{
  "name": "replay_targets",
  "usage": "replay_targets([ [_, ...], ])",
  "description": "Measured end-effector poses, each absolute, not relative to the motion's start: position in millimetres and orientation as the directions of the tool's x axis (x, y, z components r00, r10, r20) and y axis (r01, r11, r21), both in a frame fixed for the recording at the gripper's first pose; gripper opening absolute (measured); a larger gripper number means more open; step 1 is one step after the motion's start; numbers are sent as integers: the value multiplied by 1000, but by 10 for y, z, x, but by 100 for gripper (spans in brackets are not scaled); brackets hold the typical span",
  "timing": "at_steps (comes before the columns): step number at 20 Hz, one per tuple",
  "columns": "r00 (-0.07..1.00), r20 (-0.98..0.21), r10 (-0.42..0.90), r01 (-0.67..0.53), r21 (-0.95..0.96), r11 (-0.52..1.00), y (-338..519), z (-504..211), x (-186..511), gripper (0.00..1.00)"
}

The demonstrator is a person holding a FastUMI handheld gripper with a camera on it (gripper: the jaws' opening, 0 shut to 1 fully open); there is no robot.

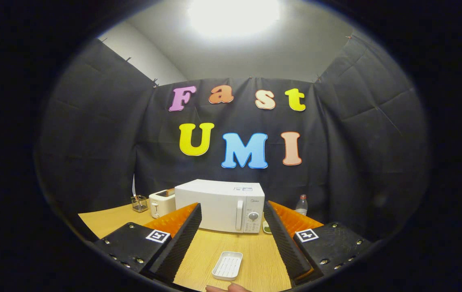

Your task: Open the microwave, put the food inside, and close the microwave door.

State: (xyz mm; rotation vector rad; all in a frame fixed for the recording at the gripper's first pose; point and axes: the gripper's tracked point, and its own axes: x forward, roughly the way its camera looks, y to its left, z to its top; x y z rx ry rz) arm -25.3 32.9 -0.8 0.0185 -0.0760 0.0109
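A wooden table (105,221) is filling the lower part of the scene, with dark cloth hanging as a wall behind it. A white microwave (214,205) is sitting at the back of the table, facing the camera, and its door (208,211) is standing closed, with the upright handle (239,215) and a round dial (253,216) on its right side. A white toaster (161,202) is standing just beside the microwave on its left, and a small wire basket (139,203) is sitting further left. A clear bottle (302,205) is standing to the right of the microwave, near the wall.

The gripper (233,227) is hovering well short of the microwave, its fingers spread wide apart and holding nothing. Between them, on the bare tabletop, a small white ribbed tray (227,265) is lying (whether it is carrying any food is too hard to tell). A small greenish item (267,228) is peeking out at the microwave's lower right corner, too small to identify. Fingertips (229,288) of a person are showing just below the tray.

With the door shut and the inside hidden, the scene is fitting two stages: food waiting outside a microwave yet to be opened, or food inside with the door closed again.
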Motion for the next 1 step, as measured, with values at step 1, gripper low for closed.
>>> replay_targets([
  [1, 997, 75, 12, -13, 18, 1000, 341, -9, -252, 97],
])
